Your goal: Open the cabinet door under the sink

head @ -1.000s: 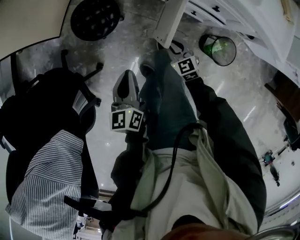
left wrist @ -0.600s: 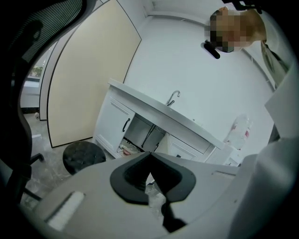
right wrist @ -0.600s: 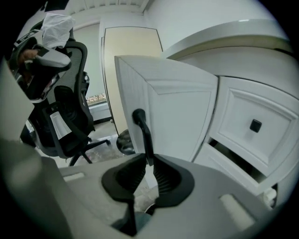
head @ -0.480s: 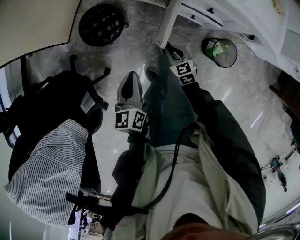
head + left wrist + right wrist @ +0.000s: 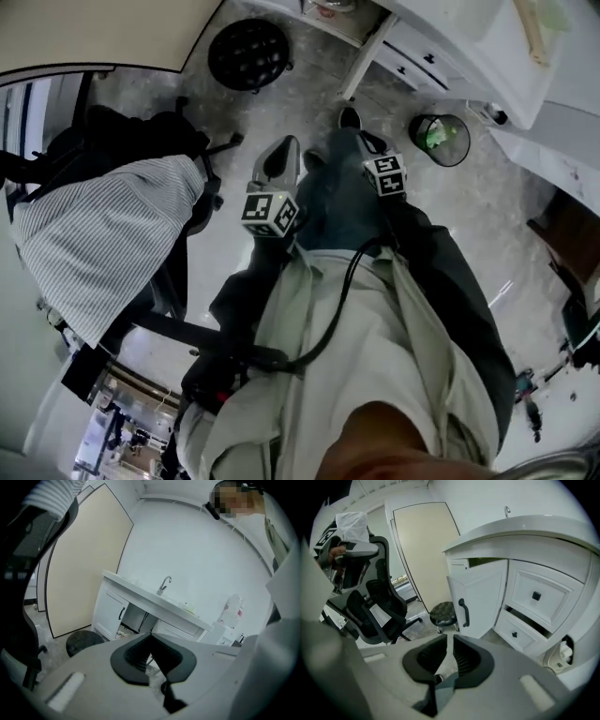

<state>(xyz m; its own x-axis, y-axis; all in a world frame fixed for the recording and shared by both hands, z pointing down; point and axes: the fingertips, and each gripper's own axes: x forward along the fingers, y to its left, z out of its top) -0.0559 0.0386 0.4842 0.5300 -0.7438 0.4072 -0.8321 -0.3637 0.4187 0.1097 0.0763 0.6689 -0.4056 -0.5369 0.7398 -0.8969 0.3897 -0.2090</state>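
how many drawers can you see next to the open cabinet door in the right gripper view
2: the upper drawer sits right of the open door, and the lower drawer is directly beneath it. Others may be hidden out of frame.

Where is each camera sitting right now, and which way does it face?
Head view: on the head, facing steeply down; shows torso, legs, left gripper, right gripper.
Left gripper view: on the left gripper, facing the sink cabinet; its jaws show.
Right gripper view: on the right gripper, facing the open cabinet door; its jaws show.
Shared: black stool in all three.
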